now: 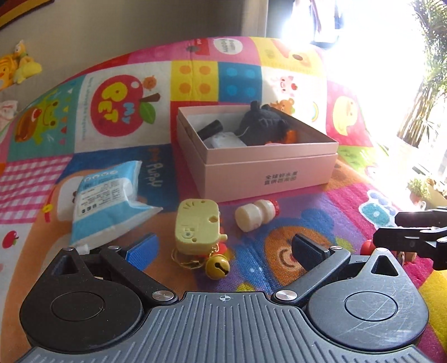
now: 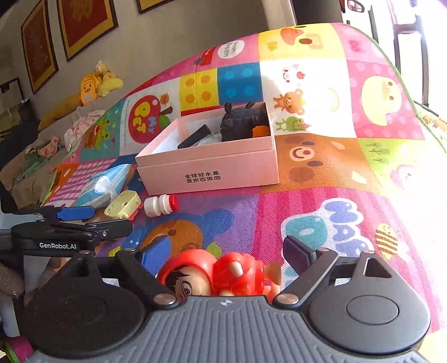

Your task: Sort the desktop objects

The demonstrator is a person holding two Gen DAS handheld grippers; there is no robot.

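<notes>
Both pairs of fingers stand spread wide: the right gripper has its blue-padded fingers apart on either side of a red-hooded doll, which lies on its side on the play mat between them without either pad pressing on it; the left gripper is likewise parted, its pads clear of everything, with a yellow toy box and its gold bell lying on the mat just ahead in the gap. Seen from the right wrist, the left gripper sits near the mat's left edge, beside the doll. Just beyond the yellow toy, and apart from it, a small white bottle with a red cap lies on its side. To the left of these, closer to the mat's left edge, rests a blue-and-white tissue pack, tilted. Farther on, near the middle of the mat, stands an open pink box with dark printed characters on its front wall. Inside it are a black plush toy with an orange part toward the right wall, a black cylinder leaning toward the left wall, and a white item between them. Beyond the mat's far left corner, yellow plush toys lie against a grey wall hung with framed pictures.
</notes>
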